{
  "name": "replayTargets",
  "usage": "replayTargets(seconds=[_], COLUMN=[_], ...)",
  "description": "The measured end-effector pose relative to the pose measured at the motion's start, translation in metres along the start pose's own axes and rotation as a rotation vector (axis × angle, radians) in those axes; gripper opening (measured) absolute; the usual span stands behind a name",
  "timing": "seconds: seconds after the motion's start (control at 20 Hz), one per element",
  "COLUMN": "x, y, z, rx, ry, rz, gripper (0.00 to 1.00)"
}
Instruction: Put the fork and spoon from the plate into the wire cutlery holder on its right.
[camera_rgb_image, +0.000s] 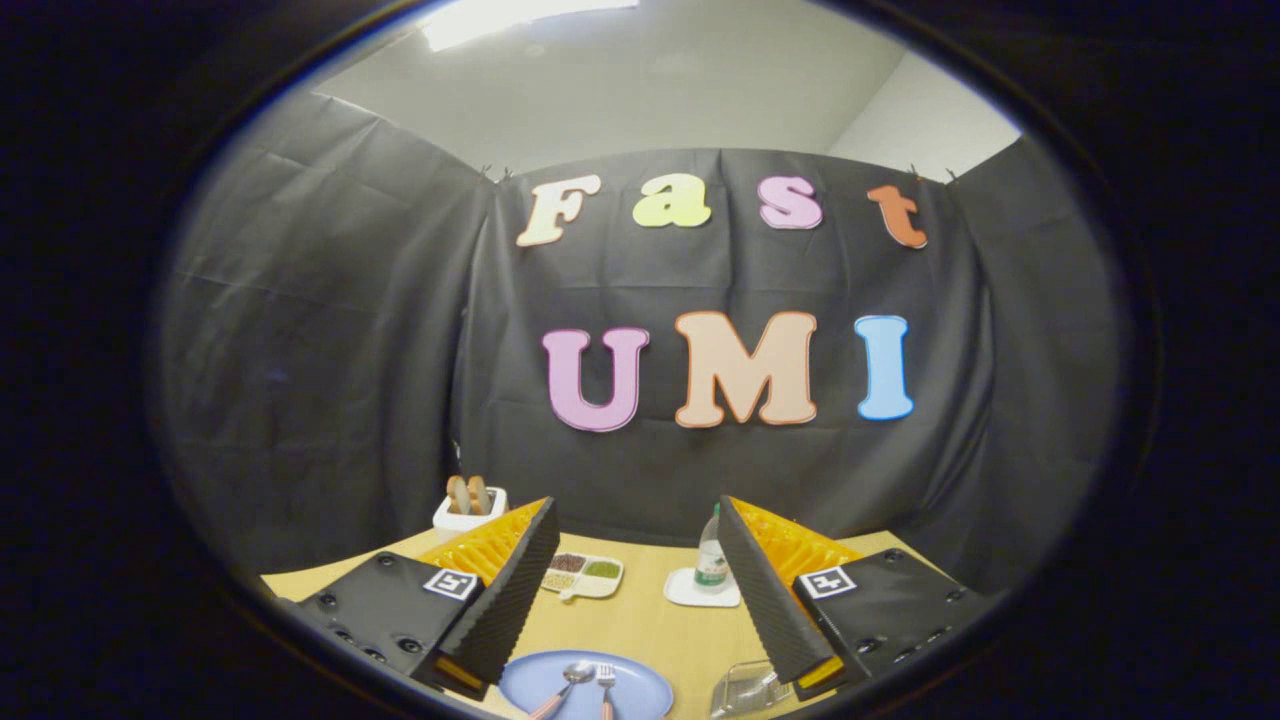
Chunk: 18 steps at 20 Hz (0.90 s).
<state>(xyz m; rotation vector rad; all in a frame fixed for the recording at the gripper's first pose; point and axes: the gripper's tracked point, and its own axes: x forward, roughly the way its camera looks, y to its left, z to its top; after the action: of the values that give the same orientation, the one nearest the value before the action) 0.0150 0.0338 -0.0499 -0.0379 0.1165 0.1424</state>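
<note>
Toaster (468, 512) is the first thing I see at the left, a white box with two browned slices standing in it, at the far left edge of the table (640, 625), just behind my left finger. The table is light wood and takes up the lower middle of the frame, with the black cloth wall rising behind it.

Next, my gripper (637, 575) stands wide open, its fingers well apart and holding nothing; both hang above the table with bare wood between them.

In that gap, close to the left finger, a small white tray (584, 575) lies flat with compartments of brown, tan and green bits. Below it, at the bottom centre of the frame, I see the blue plate (630, 690). The spoon (570, 682) lies on it with its bowl pointing away from me, and the fork (605, 685) lies just to its right, tines also away; both have pinkish handles running off the bottom of the frame.

Further right, a clear bottle (711, 560) with a green label stands upright on a white coaster (690, 592), just beside the right finger.

At the lower right, partly under that finger, sits a clear, glinting holder (745, 690), right of the plate; I cannot make out its wires.
</note>
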Motion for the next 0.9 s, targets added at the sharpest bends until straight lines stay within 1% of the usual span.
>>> replayTargets(seconds=[0.5,0.9], x=[0.002,-0.005], y=[0.011,0.017], z=[-0.097,-0.163], rx=[-0.042,-0.059], ry=[0.234,0.39], rz=[0.051,0.088], gripper=[1.0,1.0])
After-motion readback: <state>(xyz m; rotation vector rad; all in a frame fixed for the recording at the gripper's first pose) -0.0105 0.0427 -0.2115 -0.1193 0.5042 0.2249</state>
